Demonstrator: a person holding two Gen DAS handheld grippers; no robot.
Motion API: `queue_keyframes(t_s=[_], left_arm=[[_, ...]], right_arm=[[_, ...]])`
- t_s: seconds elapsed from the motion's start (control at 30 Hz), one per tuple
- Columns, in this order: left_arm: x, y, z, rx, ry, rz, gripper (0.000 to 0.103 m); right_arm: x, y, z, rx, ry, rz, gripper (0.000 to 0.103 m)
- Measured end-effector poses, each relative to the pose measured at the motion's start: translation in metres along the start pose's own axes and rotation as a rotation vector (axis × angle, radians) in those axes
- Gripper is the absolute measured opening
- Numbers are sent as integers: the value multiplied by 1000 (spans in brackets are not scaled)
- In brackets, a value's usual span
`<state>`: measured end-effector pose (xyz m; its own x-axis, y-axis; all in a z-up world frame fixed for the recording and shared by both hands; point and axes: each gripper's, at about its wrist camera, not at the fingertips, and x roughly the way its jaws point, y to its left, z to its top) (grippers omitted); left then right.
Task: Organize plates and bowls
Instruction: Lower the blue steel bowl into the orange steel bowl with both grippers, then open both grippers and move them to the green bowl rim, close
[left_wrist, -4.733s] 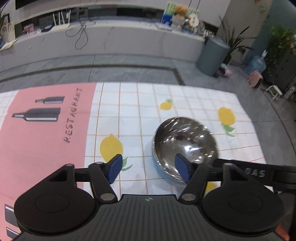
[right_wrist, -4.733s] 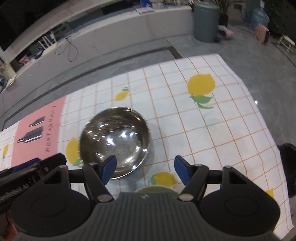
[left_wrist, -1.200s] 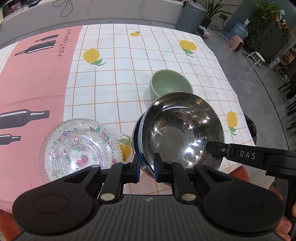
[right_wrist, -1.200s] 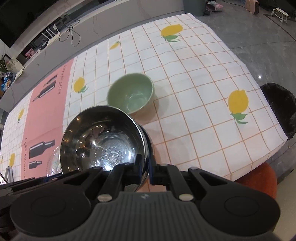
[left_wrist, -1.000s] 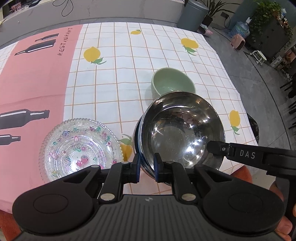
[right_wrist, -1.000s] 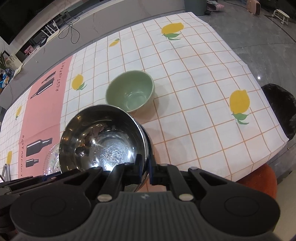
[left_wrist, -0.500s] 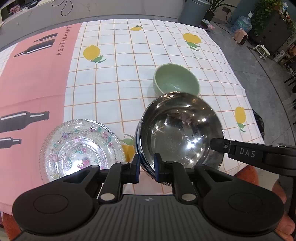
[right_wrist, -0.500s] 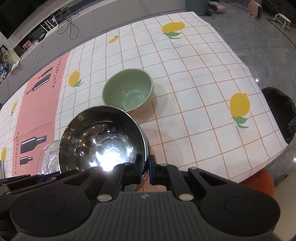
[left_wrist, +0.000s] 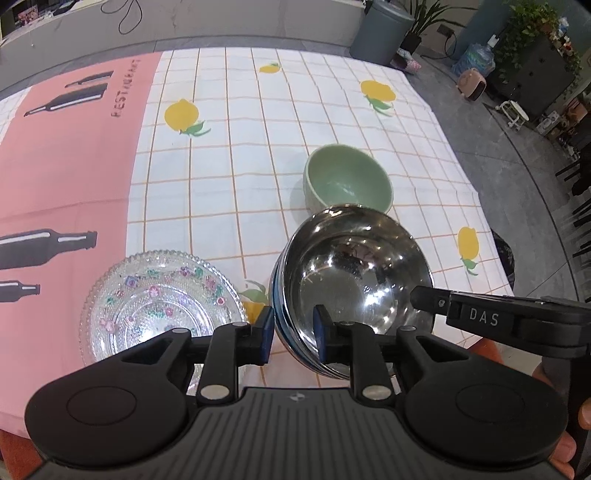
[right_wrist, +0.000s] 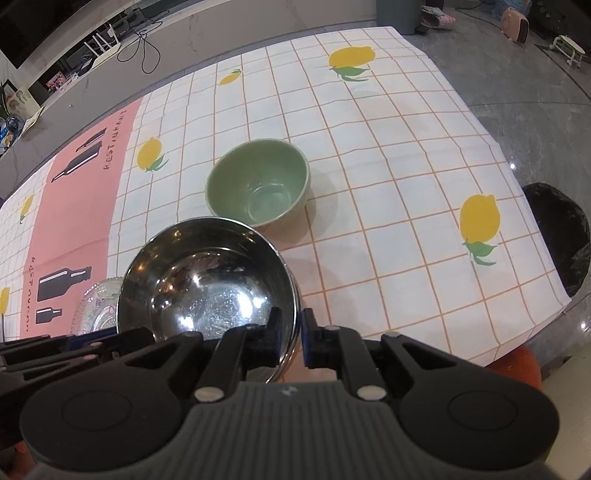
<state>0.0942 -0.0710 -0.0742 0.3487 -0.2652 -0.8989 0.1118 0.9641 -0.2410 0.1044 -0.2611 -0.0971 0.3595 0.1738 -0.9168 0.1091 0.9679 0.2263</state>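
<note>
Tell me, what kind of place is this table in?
Probably a large lobby or café-like indoor hall: the tablecloth is printed "RESTAURANT" with bottles and lemons, potted plants and a round bin stand on a polished stone floor.

Left gripper (left_wrist: 292, 334) is straddling the near rim of the steel bowl (left_wrist: 354, 273), jaws opening, pads looking clear of it. Glass plate (left_wrist: 159, 302) is sitting just left, green bowl (left_wrist: 347, 181) right behind.

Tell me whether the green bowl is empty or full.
Empty: the green bowl stands upright on the tablecloth, its bare glazed bottom showing.
</note>
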Motion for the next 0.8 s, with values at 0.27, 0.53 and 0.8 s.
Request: queue_keyframes(t_s=[0.27, 0.53, 0.8], left_arm=[[-23, 5, 10, 27, -125, -25, 32], [-41, 9, 39, 62, -241, -11, 70], [-21, 7, 77, 65, -192, -33, 70]], right_arm=[[-13, -4, 2, 20, -36, 44, 36], [-31, -6, 24, 25, -123, 57, 53], [-27, -5, 55, 42, -142, 15, 56]])
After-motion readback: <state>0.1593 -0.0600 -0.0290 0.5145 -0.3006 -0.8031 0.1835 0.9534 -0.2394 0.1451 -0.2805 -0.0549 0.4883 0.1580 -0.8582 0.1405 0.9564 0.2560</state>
